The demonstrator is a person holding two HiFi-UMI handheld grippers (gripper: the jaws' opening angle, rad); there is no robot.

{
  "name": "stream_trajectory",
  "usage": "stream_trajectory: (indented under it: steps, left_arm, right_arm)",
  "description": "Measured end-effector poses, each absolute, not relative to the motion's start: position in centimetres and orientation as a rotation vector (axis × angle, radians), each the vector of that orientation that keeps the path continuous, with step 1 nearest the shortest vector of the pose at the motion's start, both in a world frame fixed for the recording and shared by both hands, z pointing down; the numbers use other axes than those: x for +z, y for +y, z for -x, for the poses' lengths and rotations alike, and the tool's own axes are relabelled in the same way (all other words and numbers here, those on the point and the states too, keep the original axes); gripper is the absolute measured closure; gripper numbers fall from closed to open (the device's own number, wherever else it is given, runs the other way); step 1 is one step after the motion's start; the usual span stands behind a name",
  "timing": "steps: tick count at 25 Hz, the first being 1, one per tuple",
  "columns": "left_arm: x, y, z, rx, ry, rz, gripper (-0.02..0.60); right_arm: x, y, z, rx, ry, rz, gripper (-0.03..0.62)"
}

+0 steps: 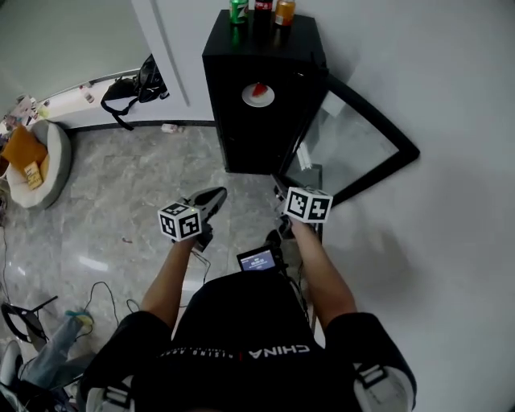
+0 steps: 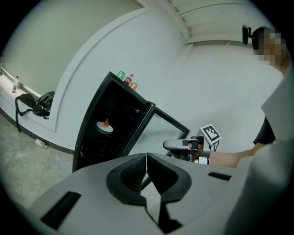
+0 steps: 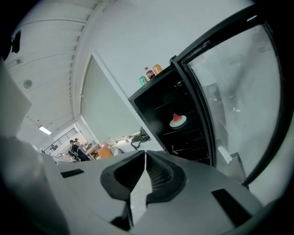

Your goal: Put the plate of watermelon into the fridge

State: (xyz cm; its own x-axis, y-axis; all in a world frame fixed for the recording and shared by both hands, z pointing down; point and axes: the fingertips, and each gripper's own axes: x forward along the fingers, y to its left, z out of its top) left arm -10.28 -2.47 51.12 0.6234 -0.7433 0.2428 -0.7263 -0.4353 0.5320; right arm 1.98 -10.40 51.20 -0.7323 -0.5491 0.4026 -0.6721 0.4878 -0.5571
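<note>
The white plate (image 1: 257, 95) with a red watermelon wedge sits on a shelf inside the black fridge (image 1: 241, 145). Its glass door (image 1: 362, 141) stands swung wide open to the right. The plate also shows in the left gripper view (image 2: 104, 127) and the right gripper view (image 3: 178, 120). My left gripper (image 1: 214, 195) and right gripper (image 1: 280, 198) hover side by side in front of the fridge, well back from the plate. The left gripper (image 2: 146, 156) is shut with nothing in it. The right gripper (image 3: 145, 153) is shut and holds nothing either.
Three drink cans (image 1: 261, 10) stand on the fridge top. A black bag (image 1: 133, 87) lies on a low ledge at the left wall. A round cushion (image 1: 40, 165) and loose cables (image 1: 96, 298) are on the tiled floor. The white wall runs along the right.
</note>
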Motion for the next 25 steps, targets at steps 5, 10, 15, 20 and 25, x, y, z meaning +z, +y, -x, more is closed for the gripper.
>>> stream_trajectory:
  steps: [5, 10, 15, 20, 25]
  left_arm:
    - [51.4, 5.3, 11.9, -0.041, -1.115, -2.247, 0.568]
    - [51.8, 10.0, 11.2, -0.047, -1.069, -2.264, 0.568]
    - [51.3, 12.9, 9.8, -0.084, -1.07, -2.289, 0.569]
    - [51.5, 13.9, 7.7, -0.064, -1.092, -2.285, 0.569]
    - [51.0, 13.4, 3.7, -0.03, -1.092, -2.288, 0.569]
  right_arm:
    - [51.0, -2.3, -1.3, 1.07, -2.535, -1.137, 0.571]
    - [51.3, 3.2, -2.4, 1.063, -2.505, -1.174, 0.572]
    - [50.7, 6.5, -3.9, 1.015, -2.506, -1.184, 0.572]
    - [50.2, 8.2, -5.5, 0.95, -2.515, -1.117, 0.576]
    - [49.3, 9.1, -8.3, 0.873, -2.541, -1.065, 0.576]
